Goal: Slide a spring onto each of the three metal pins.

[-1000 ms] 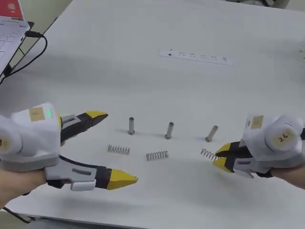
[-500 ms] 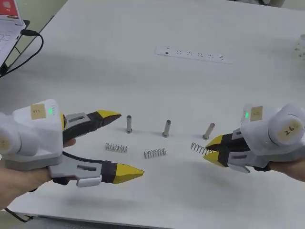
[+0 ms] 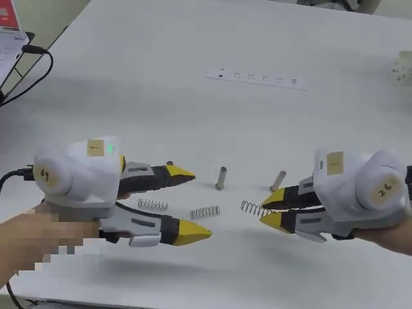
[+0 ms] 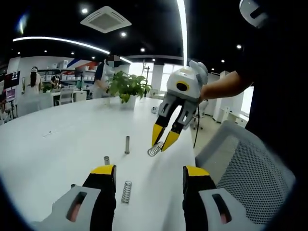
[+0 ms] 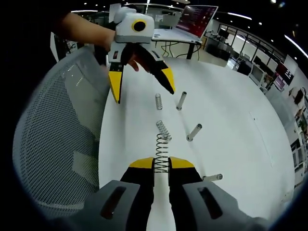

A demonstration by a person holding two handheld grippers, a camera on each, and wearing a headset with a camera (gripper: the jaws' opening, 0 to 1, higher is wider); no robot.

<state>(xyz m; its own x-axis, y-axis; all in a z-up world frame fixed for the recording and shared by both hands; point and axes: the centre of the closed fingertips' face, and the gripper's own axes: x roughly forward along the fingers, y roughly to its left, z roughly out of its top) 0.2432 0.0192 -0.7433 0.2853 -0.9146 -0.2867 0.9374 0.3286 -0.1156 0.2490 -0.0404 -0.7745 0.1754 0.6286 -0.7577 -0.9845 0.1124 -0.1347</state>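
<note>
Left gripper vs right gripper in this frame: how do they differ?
The left gripper has its jaws spread wide with nothing between them; the right gripper is closed on one end of a spring. The left gripper sits by the left pin, the right gripper by the right pin. Both have yellow tips and white bodies, and they point toward each other.
</note>
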